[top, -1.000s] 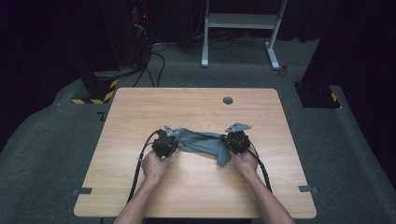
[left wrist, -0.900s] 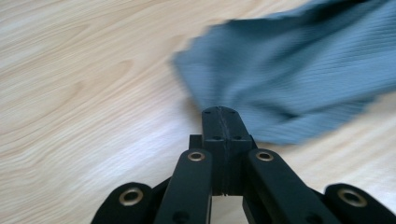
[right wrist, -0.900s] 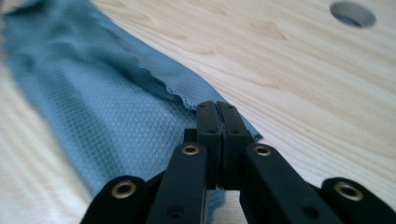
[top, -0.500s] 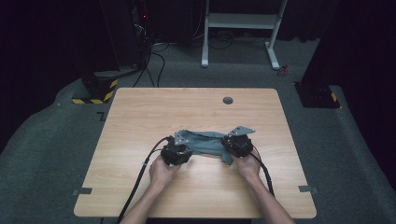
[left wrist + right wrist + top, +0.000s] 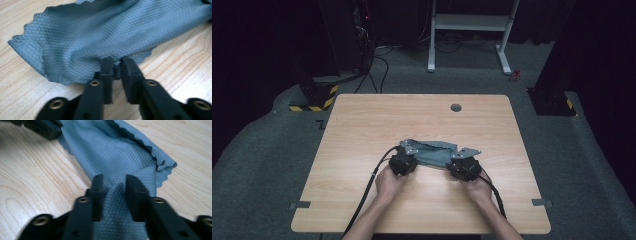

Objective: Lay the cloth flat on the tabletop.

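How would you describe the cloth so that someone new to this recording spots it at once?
On the wooden table, look just ahead of the person's hands, near the middle. The cloth lies crumpled between the left tool and the right tool: blue-grey, diamond-textured, with scalloped edges.

cloth point(image 5: 100, 37) cut off at top, claw bases blurred

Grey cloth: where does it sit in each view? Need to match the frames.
High view: the grey cloth lies bunched at table centre, between the two hand-held grippers.
Left gripper view: it spreads across the upper half, a fold pinched between the jaws.
Right gripper view: it runs from top centre down between the jaws.
Shared landmark: the light wooden table under the cloth.
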A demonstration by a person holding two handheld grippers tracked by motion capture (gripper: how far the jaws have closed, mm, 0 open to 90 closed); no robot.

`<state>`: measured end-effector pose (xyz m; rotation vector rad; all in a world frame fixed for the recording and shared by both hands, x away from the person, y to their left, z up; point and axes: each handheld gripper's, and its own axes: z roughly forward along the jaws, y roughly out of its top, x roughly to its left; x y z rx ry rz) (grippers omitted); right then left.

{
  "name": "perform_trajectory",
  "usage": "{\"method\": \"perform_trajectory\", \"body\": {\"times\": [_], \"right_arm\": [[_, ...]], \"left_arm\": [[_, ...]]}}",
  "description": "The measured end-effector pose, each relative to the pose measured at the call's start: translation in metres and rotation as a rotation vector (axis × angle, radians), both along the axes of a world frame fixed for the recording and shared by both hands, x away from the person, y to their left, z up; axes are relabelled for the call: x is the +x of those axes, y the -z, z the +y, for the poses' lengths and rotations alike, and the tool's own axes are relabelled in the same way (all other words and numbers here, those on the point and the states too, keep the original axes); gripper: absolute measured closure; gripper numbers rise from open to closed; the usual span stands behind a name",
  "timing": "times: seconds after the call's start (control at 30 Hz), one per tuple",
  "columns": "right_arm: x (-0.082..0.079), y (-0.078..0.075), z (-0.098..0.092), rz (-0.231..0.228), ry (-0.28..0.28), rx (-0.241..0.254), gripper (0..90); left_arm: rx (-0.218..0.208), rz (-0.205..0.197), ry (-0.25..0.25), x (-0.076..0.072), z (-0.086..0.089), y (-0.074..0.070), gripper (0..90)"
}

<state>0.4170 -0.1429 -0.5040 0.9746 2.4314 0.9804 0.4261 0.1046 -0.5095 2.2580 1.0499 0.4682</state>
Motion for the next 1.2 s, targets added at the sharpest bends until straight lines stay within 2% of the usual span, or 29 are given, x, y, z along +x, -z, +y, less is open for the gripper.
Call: {"method": "perform_trajectory", "body": {"times": [0.03, 0.1, 0.17, 0.27, 0.33, 0.43, 0.5, 0.7, 0.83, 0.87, 0.97, 1.0, 1.07, 1.1, 1.13, 1.2], "right_arm": [[0.000, 0.000, 0.000, 0.000, 0.000, 0.000, 74.8], [0.003, 0.002, -0.001, 0.012, -0.004, -0.004, 85.5], [0.005, 0.002, -0.003, 0.010, -0.001, 0.001, 87.6], [0.008, -0.003, -0.006, -0.004, 0.011, 0.016, 88.1], [0.011, -0.012, -0.010, -0.015, 0.028, 0.033, 88.1], [0.015, -0.016, -0.011, -0.023, 0.040, 0.030, 88.1], [0.018, -0.017, -0.013, -0.014, 0.051, 0.036, 88.1], [0.024, -0.018, -0.009, -0.005, 0.054, 0.030, 88.0], [0.033, -0.010, -0.003, 0.020, 0.067, -0.001, 87.0], [0.040, -0.003, -0.001, 0.050, 0.092, -0.012, 82.3], [0.041, -0.002, -0.003, 0.057, 0.107, 0.002, 78.1], [0.036, -0.006, -0.006, 0.037, 0.104, 0.023, 77.5], [0.028, -0.011, -0.007, 0.010, 0.078, 0.040, 76.6], [0.022, -0.014, -0.007, -0.012, 0.056, 0.046, 76.5], [0.022, -0.014, -0.007, -0.012, 0.056, 0.046, 76.5], [0.012, -0.017, -0.003, -0.038, 0.010, 0.038, 75.6]], "left_arm": [[0.000, 0.000, 0.000, 0.000, 0.000, 0.000, 86.3], [0.002, 0.003, 0.007, 0.001, 0.001, 0.000, 87.6], [0.000, 0.005, 0.019, 0.001, 0.002, -0.001, 88.1], [0.009, -0.005, 0.038, 0.001, 0.004, -0.002, 88.4], [-0.005, -0.008, 0.044, -0.001, 0.009, -0.009, 88.7], [-0.014, -0.017, 0.043, -0.002, 0.014, -0.013, 88.8], [-0.041, -0.021, 0.038, -0.001, 0.025, -0.020, 88.9], [-0.062, -0.021, 0.004, 0.003, 0.038, -0.021, 89.4], [-0.051, -0.021, -0.015, 0.007, 0.035, -0.016, 88.6], [-0.053, -0.016, -0.023, 0.007, 0.031, -0.014, 80.7], [-0.069, -0.018, -0.007, 0.002, 0.027, -0.016, 75.1], [-0.065, -0.037, 0.028, -0.007, 0.020, -0.020, 75.7], [-0.053, -0.047, 0.044, -0.010, 0.017, -0.021, 75.7], [-0.059, -0.057, 0.067, -0.020, 0.010, -0.023, 75.6], [-0.059, -0.057, 0.067, -0.020, 0.010, -0.023, 75.1], [-0.082, -0.039, 0.079, -0.026, 0.005, -0.022, 74.3]]}}
